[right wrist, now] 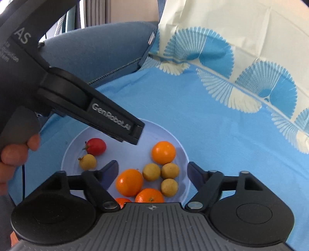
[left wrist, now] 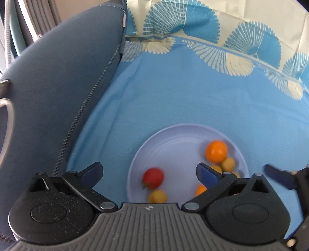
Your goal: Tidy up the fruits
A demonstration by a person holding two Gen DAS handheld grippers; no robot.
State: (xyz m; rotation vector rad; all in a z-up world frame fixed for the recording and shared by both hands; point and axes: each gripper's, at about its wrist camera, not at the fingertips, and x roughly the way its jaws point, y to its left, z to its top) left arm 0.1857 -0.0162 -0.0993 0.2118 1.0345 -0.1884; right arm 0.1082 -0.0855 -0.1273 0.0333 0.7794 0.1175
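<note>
I see a light blue tablecloth (left wrist: 183, 100) covering the whole work surface, flat, a few creases. Its far border (right wrist: 241, 63) is cream with blue and cream fan motifs, and past the fan band it rises up in folds. At the left, a grey-blue cushioned seat back (left wrist: 63, 73) with a rope-like stitched seam touches the cloth edge. Curtain folds (right wrist: 96, 11) behind it, blurry.

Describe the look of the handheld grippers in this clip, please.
Both are matte black plastic with grey ribbed bases, round pivot housings and silver rivets. The fingers carry dark blue pads. The left gripper shows white "GenRobot.AI" lettering on its side, a grey handle and a thin black cable.
</note>
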